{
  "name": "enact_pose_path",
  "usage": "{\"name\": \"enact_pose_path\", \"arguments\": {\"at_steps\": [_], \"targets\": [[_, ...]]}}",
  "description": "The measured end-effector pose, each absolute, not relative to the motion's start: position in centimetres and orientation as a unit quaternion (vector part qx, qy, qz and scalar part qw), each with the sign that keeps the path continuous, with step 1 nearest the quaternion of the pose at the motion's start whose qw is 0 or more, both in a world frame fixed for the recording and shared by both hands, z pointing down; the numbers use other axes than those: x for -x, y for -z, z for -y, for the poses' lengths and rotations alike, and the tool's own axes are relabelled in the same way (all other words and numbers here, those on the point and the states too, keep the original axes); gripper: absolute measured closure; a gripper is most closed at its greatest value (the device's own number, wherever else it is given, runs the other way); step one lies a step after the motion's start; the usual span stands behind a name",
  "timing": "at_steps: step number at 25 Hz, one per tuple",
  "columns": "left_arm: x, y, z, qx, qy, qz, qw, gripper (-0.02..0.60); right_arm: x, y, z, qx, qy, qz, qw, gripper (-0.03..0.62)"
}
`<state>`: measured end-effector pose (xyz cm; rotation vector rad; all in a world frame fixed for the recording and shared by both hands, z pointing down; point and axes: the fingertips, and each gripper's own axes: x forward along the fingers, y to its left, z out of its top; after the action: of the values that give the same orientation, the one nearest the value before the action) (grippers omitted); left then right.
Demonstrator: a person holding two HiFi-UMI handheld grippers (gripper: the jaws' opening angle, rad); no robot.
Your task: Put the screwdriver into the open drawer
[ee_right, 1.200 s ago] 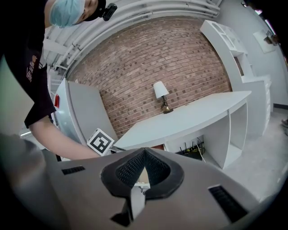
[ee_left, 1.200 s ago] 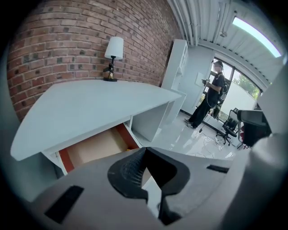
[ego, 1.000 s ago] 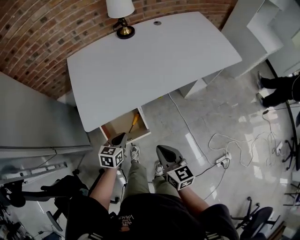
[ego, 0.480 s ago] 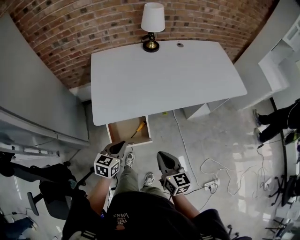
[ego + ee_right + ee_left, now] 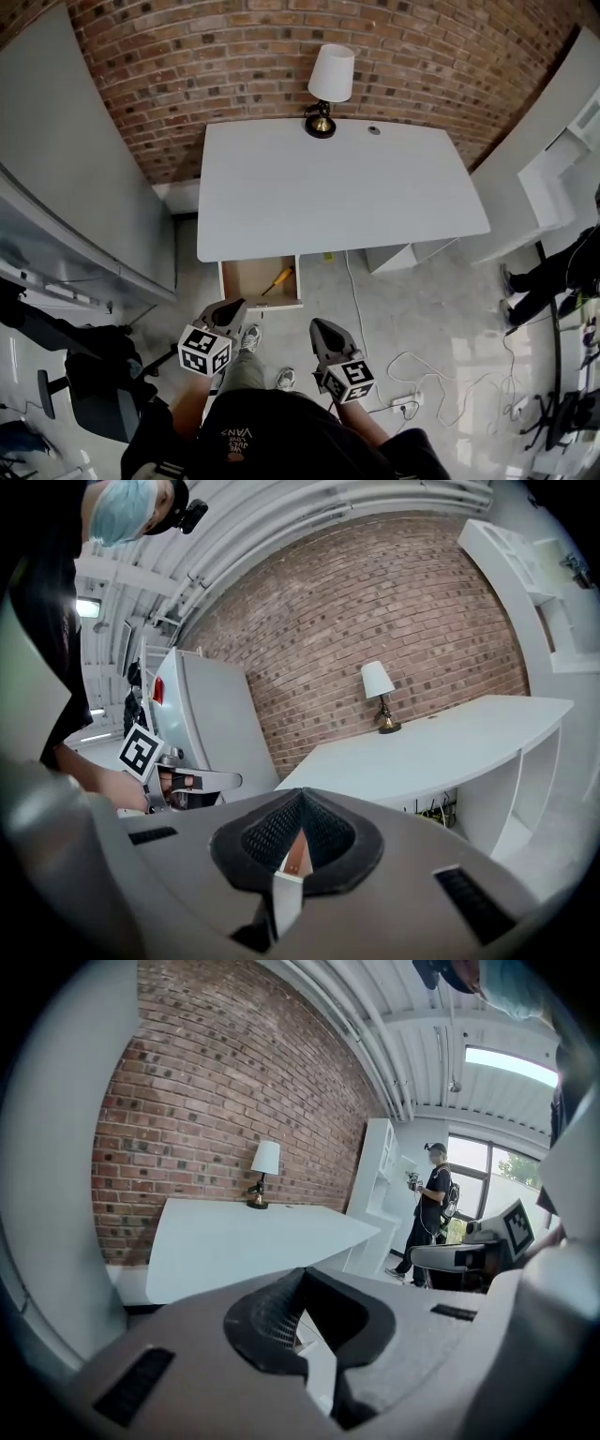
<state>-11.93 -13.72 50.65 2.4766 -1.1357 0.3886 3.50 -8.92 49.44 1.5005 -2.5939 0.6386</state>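
Note:
The screwdriver (image 5: 278, 279), with a yellow-orange handle, lies inside the open wooden drawer (image 5: 240, 280) under the front left of the white desk (image 5: 337, 187). My left gripper (image 5: 232, 308) hangs just in front of the drawer, clear of it, jaws shut and empty. My right gripper (image 5: 322, 326) is held to its right over the floor, also shut on nothing. In the left gripper view the left gripper (image 5: 302, 1275) points at the desk (image 5: 244, 1237). In the right gripper view the right gripper (image 5: 302, 794) faces the desk (image 5: 441, 747) and the other gripper's marker cube (image 5: 138, 752).
A lamp (image 5: 328, 82) stands at the desk's back edge against the brick wall (image 5: 234, 56). A grey cabinet (image 5: 84, 187) is at the left, white shelving (image 5: 553, 178) at the right. Cables (image 5: 412, 375) lie on the floor, a chair (image 5: 84, 394) sits lower left, and a person (image 5: 553, 281) stands at the right.
The view has pulled back from the desk. Both grippers have drawn away from the drawer's front edge, still shut. The screwdriver stays in the drawer.

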Motion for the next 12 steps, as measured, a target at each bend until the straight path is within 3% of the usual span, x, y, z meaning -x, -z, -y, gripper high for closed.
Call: {"name": "enact_pose_path", "arguments": {"at_steps": [12], "targets": [[14.2,-44.9,12.4,-0.879,-0.096,0.434,0.171,0.574,-1.8,-45.7,10.2,-0.472,-0.177,0.863,0.029,0.599]]}}
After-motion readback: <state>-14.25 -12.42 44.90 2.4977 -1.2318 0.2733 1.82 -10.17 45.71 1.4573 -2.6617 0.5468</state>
